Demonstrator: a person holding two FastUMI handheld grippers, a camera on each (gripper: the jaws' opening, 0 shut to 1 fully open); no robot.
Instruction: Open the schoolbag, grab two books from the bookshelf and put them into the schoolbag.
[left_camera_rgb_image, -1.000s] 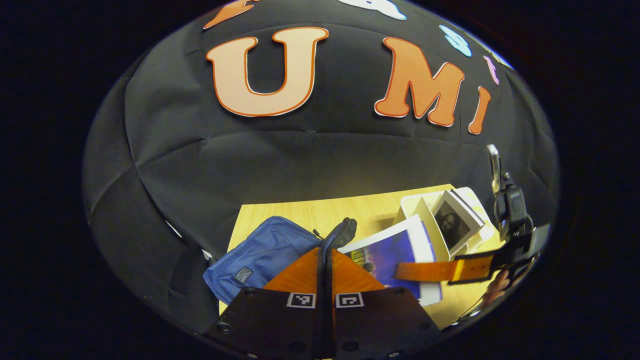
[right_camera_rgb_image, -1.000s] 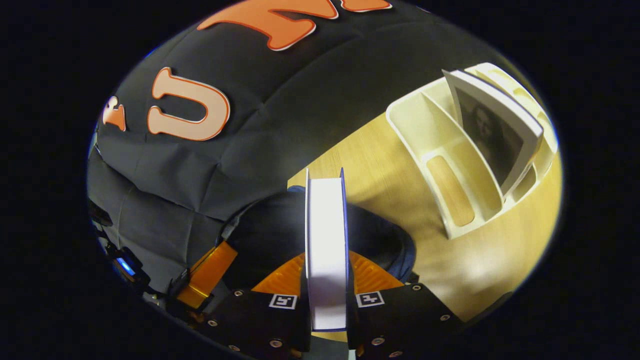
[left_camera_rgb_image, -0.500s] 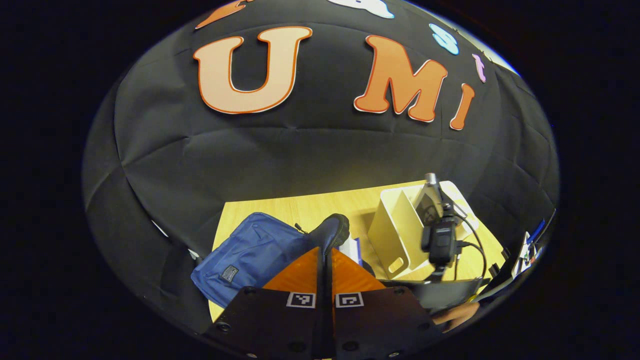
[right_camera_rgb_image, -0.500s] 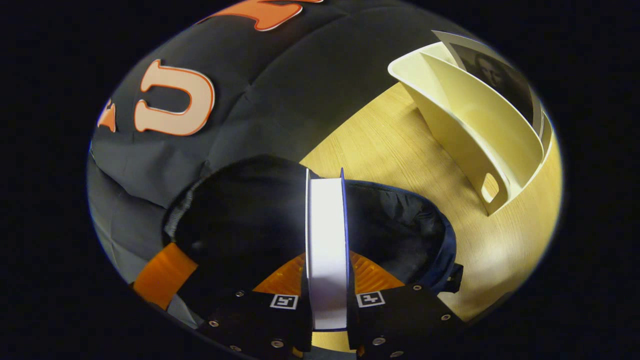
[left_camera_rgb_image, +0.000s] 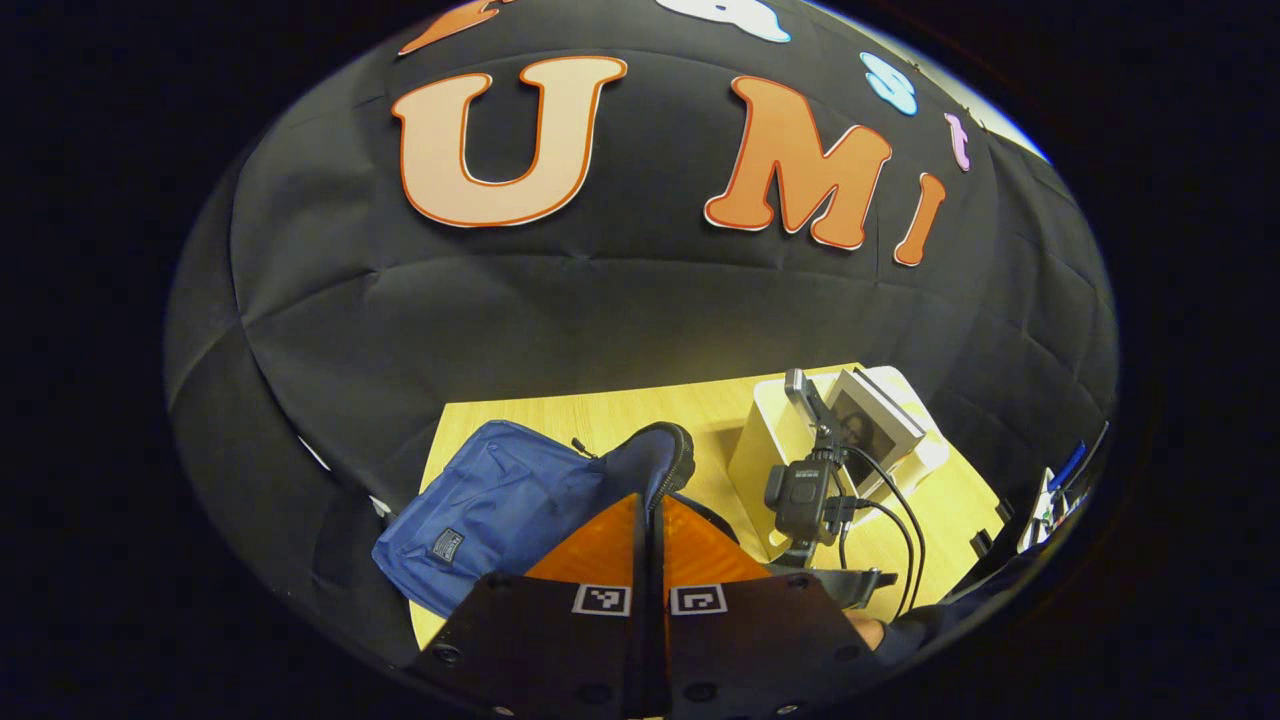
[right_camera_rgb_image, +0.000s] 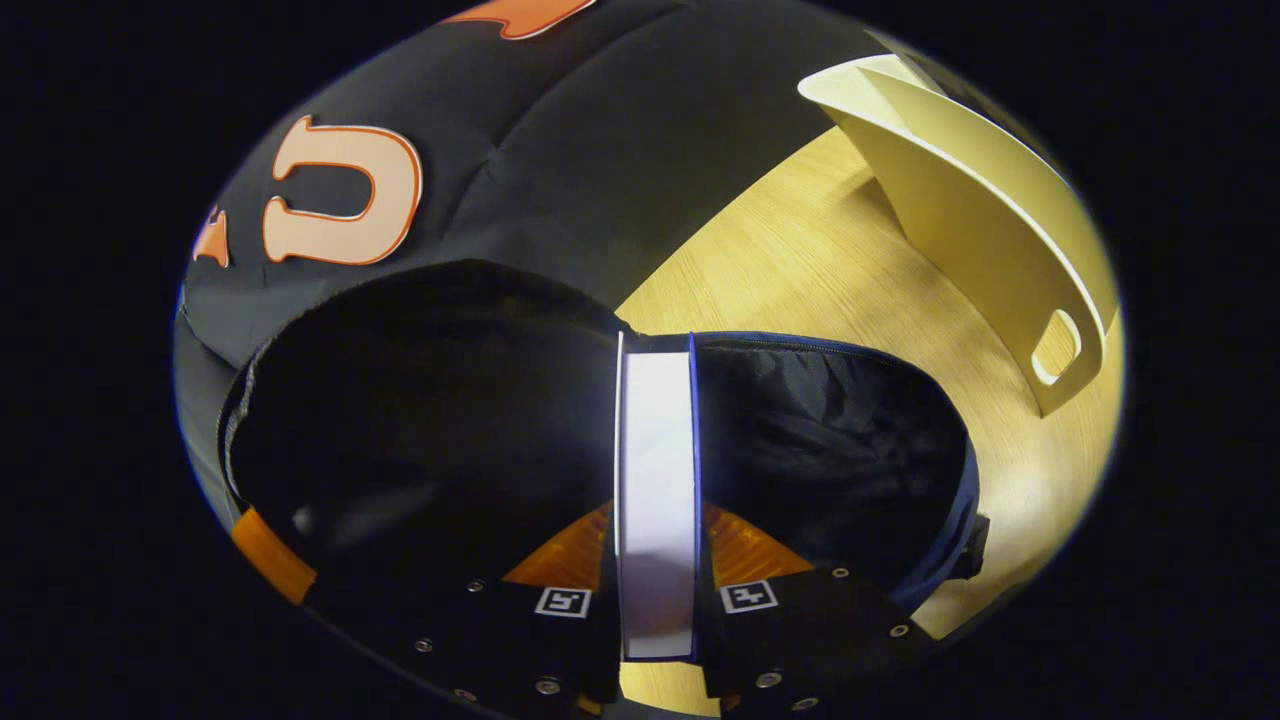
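In the left gripper view the blue schoolbag (left_camera_rgb_image: 490, 500) lies on the wooden table, and my left gripper (left_camera_rgb_image: 648, 505) is shut on its lifted dark flap (left_camera_rgb_image: 662, 462). Farther right is my right gripper (left_camera_rgb_image: 805, 495), in front of the cream bookshelf (left_camera_rgb_image: 755, 450). A book with a portrait cover (left_camera_rgb_image: 868, 428) leans in that shelf. In the right gripper view my right gripper (right_camera_rgb_image: 655, 515) is shut on a white book with blue covers (right_camera_rgb_image: 655, 450), held edge-on. The book's far end reaches into the schoolbag's dark open mouth (right_camera_rgb_image: 830, 440), beside the raised flap (right_camera_rgb_image: 420, 400).
The bookshelf (right_camera_rgb_image: 990, 230) stands at the upper right of the right gripper view on the wooden table (right_camera_rgb_image: 800, 260). The black cloth wall rises close behind the table. A sleeve (left_camera_rgb_image: 915, 620) and cables show near the right gripper in the left gripper view.
My right gripper has carried the book away from the bookshelf and down into the schoolbag's mouth. My left gripper has kept the flap held up, hardly moving.
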